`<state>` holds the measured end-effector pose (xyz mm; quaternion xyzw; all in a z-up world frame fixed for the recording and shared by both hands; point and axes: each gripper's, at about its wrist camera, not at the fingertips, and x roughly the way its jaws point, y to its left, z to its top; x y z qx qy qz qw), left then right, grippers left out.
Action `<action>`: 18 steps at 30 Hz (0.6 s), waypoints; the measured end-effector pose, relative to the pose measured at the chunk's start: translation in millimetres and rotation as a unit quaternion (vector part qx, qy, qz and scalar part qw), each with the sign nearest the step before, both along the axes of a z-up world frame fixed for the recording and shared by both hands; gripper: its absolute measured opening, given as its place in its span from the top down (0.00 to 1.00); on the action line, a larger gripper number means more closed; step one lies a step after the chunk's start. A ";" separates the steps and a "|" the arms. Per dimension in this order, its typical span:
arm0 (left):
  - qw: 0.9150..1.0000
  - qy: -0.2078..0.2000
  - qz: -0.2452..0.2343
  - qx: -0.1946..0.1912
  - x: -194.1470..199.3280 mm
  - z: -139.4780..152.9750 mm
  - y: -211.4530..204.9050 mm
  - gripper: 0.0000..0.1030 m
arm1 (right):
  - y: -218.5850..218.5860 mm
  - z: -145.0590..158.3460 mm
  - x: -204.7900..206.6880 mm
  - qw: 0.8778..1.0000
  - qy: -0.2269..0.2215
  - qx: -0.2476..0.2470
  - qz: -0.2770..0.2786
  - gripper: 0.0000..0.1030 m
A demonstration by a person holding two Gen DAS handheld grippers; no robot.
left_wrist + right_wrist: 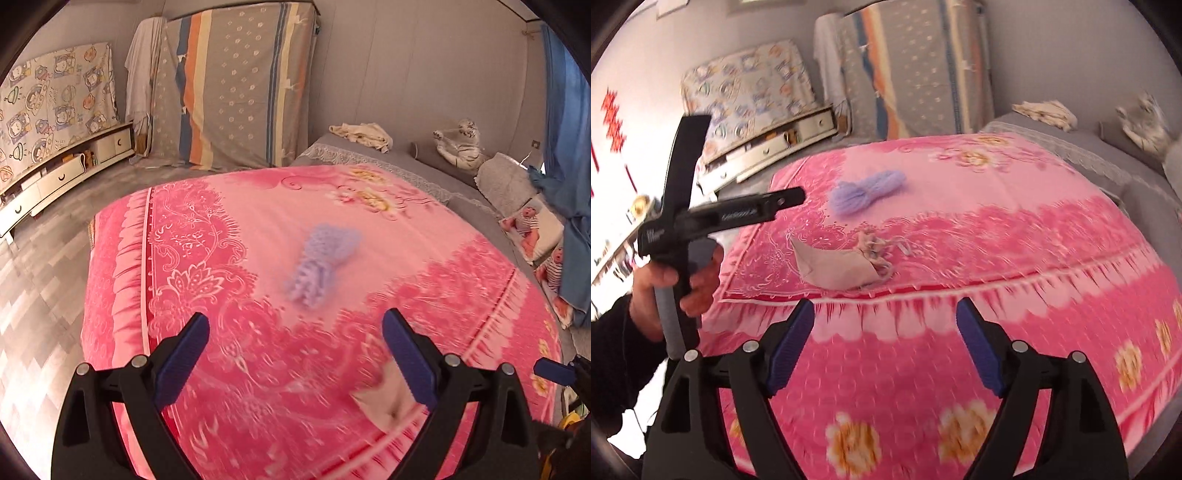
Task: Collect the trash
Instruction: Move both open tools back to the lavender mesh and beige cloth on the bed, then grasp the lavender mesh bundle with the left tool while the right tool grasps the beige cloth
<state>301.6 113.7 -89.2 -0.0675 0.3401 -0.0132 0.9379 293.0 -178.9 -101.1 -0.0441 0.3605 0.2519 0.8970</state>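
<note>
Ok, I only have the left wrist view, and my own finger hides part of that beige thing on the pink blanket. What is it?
Observer: A folded beige paper scrap, lying flat on the blanket.
Operator: Anything with it?
Observer: A tangle of pale threads sits at its right end.
Operator: Is the right gripper carrying anything?
Observer: No, the right gripper is open, with nothing between its fingers.

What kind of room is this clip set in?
Most likely a home bedroom: a bed under a pink blanket, pillows and a plush tiger at its far end, and a low drawer cabinet by the wall.
</note>
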 end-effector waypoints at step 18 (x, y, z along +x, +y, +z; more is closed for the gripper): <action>0.999 0.035 -0.026 0.014 97.8 -18.2 -10.7 0.11 | 65.5 -43.6 55.1 0.997 0.025 -0.053 0.051 0.23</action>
